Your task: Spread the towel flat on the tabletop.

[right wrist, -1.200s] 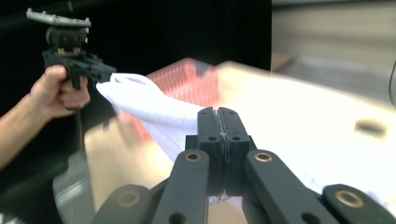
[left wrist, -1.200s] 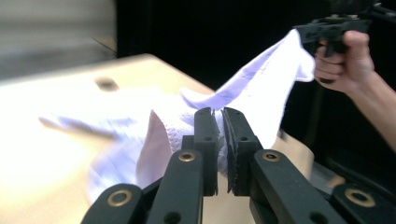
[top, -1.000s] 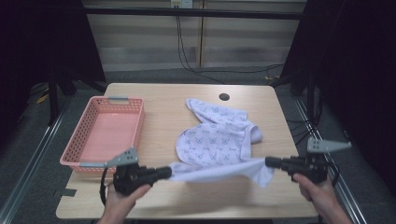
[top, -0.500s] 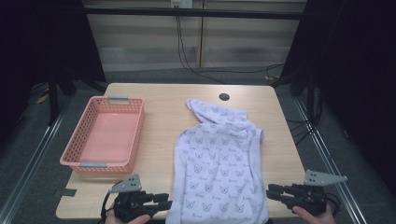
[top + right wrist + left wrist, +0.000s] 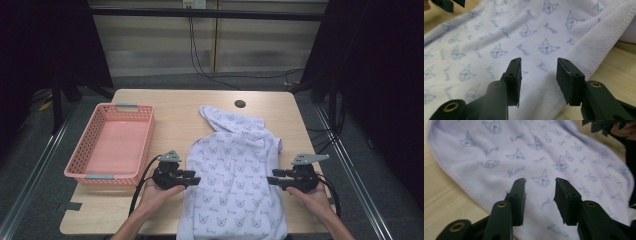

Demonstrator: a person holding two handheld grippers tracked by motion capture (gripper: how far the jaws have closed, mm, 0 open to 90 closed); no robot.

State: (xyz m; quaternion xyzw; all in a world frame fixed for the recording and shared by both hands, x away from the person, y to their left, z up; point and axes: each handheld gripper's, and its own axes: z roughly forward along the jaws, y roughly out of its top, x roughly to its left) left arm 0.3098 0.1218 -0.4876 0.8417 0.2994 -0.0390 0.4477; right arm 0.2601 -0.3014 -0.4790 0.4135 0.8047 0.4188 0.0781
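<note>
Here, in the high view, one pale lilac towel (image 5: 234, 180) printed with small cat faces lies spread on the wooden table (image 5: 175, 107), its long axis running from the upper middle of the frame down to the bottom edge, where the near end hangs over the table's front; the far end is bunched and narrower, pointing toward the upper left of centre. One pink basket (image 5: 87, 152) stands to the left of it, apart from the cloth. Two grippers flank the towel: the left gripper (image 5: 194, 176) at the cloth's left edge and the right gripper (image 5: 272, 176) at its right edge, both pointing inward; their jaws have just been opening. In the left gripper view, the two black jaws stand apart above the towel (image 5: 544, 157), nothing pinched between them, with the cloth's hem running diagonally at the left and the right gripper (image 5: 604, 125) at the upper right. In the right gripper view, the jaws likewise stand apart and empty over the towel (image 5: 499, 42), its stitched hem slanting at the right, and the left gripper (image 5: 446, 4) shows at the upper left.
</note>
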